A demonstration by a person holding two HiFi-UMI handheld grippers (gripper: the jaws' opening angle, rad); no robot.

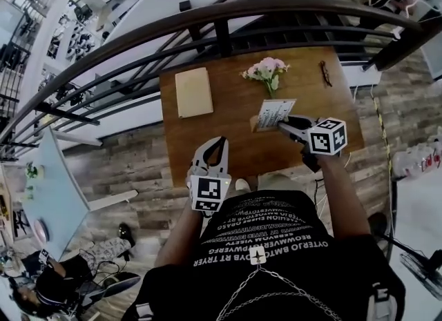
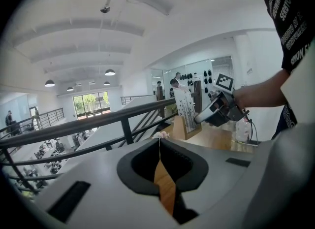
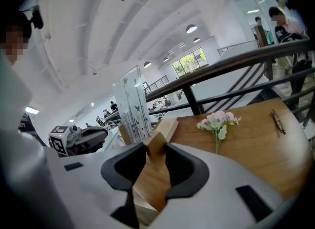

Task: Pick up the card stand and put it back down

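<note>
The right gripper (image 3: 156,149) has its jaws pinching the wooden foot of the card stand (image 1: 273,113), near the right side of the bench (image 1: 228,116). The left gripper (image 1: 215,144) has its jaws pressed together on nothing. If the stand lands tilted, it may fall over.

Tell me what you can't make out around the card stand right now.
- Whether the base of the card stand rests on the table: fingers of the right gripper hide its underside in the right gripper view; too small in the left gripper view.
- Its print: too small in every view.
</note>
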